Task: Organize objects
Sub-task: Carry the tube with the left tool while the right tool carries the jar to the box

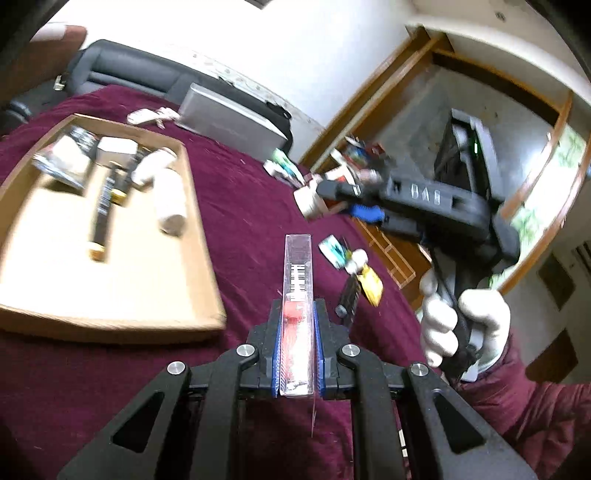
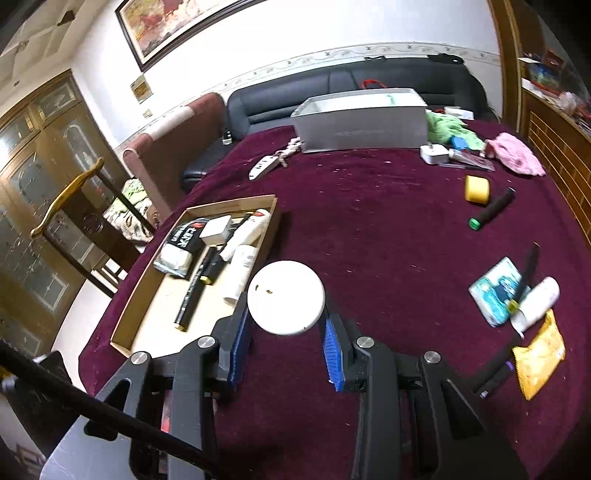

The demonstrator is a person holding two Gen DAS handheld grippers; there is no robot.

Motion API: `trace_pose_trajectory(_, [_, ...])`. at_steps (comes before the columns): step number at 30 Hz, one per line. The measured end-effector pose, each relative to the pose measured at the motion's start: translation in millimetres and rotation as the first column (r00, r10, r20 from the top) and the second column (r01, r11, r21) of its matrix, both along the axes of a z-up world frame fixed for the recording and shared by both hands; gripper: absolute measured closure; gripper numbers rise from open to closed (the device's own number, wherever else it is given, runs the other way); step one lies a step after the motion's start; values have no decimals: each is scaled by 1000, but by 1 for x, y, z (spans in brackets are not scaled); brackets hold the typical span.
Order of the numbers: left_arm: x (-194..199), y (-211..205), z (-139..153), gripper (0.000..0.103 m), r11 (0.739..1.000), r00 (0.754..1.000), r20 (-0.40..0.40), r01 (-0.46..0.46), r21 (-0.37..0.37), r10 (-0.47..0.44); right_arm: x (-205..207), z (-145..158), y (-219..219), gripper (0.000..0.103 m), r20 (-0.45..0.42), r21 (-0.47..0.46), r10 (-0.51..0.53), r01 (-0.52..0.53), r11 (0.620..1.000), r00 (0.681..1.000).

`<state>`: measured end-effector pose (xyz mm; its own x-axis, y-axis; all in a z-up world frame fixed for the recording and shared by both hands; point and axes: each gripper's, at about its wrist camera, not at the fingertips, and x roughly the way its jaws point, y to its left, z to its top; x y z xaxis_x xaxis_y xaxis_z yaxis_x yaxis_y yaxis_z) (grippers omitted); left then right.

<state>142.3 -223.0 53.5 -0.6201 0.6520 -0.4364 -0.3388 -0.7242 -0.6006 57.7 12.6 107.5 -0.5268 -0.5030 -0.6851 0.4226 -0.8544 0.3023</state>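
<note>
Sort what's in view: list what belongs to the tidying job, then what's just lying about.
Job:
- clear slim box, held in left gripper
- white round container, held in right gripper
- cardboard tray, partly filled
- yellow packet and tissue pack, loose on the cloth

Lying about:
- grey bin
- sofa
- wall picture

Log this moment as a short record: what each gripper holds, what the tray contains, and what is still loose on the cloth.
left gripper: shut on a clear slim box with something red inside
right gripper: shut on a white round container
cardboard tray: black-and-white packet, white box, black markers, two white bottles
loose on maroon cloth: yellow roll, blue packet, yellow packet, pink cloth
</note>
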Motion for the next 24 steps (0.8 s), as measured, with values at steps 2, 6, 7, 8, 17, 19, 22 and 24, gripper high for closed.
trace_pose_trajectory(2, [-1, -21, 5, 93, 999, 999, -4, -51, 18, 51, -2, 0, -9, 70, 5, -5, 22, -22, 1000, 1000])
trace_pose_trajectory(6, [-4, -62, 11, 93, 982, 982, -4, -186, 3, 186, -4, 0, -31, 70, 8, -2, 68, -68, 998, 998])
trace_pose_trajectory(7, [-6, -71, 11, 93, 975, 975, -2, -223, -9, 223, -4, -2, -38, 70, 9, 1, 81, -81, 997, 997])
trace_pose_trajectory(8, [-7, -80, 11, 93, 965, 966, 3, -260, -18, 260, -4, -3, -43, 70, 13, 3, 92, -92, 996, 996])
trace_pose_trajectory(17, [-26, -109, 0, 93, 901, 914, 26, -394, -181, 405, -7, -34, -91, 70, 93, 10, 185, -187, 982, 978])
trace_pose_trajectory(19, [-40, -107, -3, 93, 890, 910, 31, -396, -227, 413, -8, -42, -101, 70, 117, 18, 201, -205, 979, 973])
trace_pose_trajectory(22, [-56, -100, -5, 93, 867, 906, 31, -393, -306, 422, -13, -57, -120, 70, 166, 29, 223, -231, 973, 961])
trace_pose_trajectory(24, [-68, -96, -8, 93, 855, 904, 40, -387, -345, 426, -17, -65, -129, 70, 187, 37, 233, -244, 969, 954])
